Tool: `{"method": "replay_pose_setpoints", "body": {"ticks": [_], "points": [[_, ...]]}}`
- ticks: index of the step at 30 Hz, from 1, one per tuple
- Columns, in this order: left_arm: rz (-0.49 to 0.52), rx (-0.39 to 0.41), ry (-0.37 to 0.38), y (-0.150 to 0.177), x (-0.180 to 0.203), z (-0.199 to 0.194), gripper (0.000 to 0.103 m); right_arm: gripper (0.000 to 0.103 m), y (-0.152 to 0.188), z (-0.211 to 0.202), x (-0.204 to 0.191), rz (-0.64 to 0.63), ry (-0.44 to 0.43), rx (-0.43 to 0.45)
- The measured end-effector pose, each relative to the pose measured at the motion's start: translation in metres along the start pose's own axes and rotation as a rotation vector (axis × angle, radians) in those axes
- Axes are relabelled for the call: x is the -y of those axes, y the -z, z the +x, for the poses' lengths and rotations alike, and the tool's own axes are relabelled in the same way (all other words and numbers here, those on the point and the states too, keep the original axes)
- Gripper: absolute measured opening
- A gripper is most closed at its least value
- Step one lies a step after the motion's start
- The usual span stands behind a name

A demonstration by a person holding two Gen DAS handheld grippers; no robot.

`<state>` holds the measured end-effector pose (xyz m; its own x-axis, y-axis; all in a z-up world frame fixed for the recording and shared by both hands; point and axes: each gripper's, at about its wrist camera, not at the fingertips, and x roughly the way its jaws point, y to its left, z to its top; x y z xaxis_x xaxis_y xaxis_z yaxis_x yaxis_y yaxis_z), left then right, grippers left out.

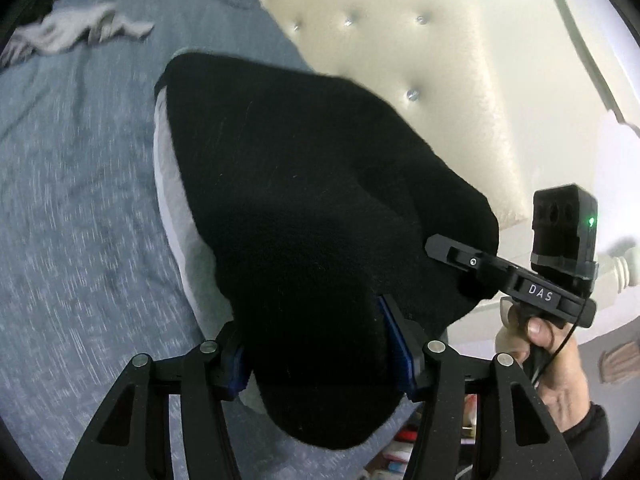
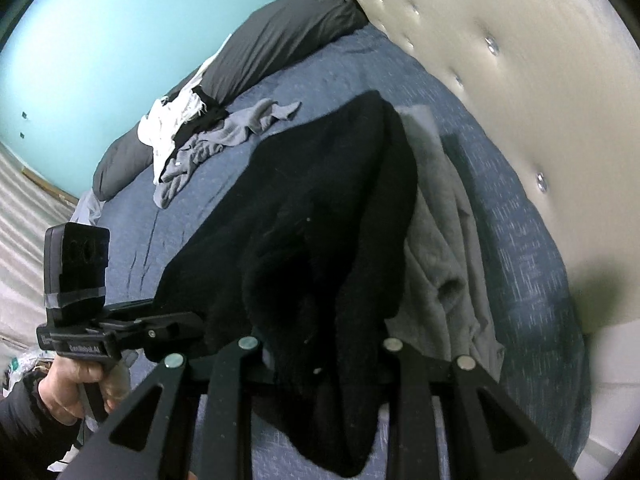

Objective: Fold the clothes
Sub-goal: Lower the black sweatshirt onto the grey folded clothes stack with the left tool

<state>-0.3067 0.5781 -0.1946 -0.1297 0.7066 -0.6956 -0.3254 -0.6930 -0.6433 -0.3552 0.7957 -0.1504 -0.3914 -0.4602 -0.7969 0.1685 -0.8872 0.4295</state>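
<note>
Both grippers have hold of the same black fleece garment (image 1: 304,208), lifted up over the blue bedspread (image 1: 80,200). The left gripper (image 1: 316,344) has its 2 fingers pinched on a bunched edge of it, blue pads pressed into the fabric on either side. The right gripper (image 2: 320,360) looks clamped on another edge, but the fabric drapes right over its fingertips so I can't actually see them.

Under the black garment there's a grey garment (image 2: 444,264) lying flat on the bed, next to the cream tufted headboard (image 2: 520,80). Further up the bed there's a messy pile of clothes (image 2: 192,140), grey, white and black, against a dark grey pillow (image 2: 280,40).
</note>
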Motion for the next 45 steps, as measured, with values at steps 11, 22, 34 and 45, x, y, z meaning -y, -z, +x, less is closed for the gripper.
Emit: {"method": "replay_pose_setpoints", "body": {"ticks": [11, 22, 34, 45], "points": [[0.152, 0.131, -0.086, 0.016, 0.003, -0.066, 0.061, 0.045, 0.007, -0.055, -0.002, -0.042, 0.178, 0.139], [0.296, 0.134, -0.162, -0.008, 0.033, -0.033, 0.061, 0.017, -0.008, -0.013, -0.036, -0.123, 0.143, 0.148], [0.347, 0.108, -0.219, 0.015, 0.020, 0.005, 0.061, 0.000, 0.023, 0.032, 0.008, -0.091, 0.235, 0.157], [0.379, 0.143, -0.206, 0.013, 0.034, -0.020, 0.061, 0.000, 0.040, 0.018, -0.001, -0.098, 0.204, 0.190]]}}
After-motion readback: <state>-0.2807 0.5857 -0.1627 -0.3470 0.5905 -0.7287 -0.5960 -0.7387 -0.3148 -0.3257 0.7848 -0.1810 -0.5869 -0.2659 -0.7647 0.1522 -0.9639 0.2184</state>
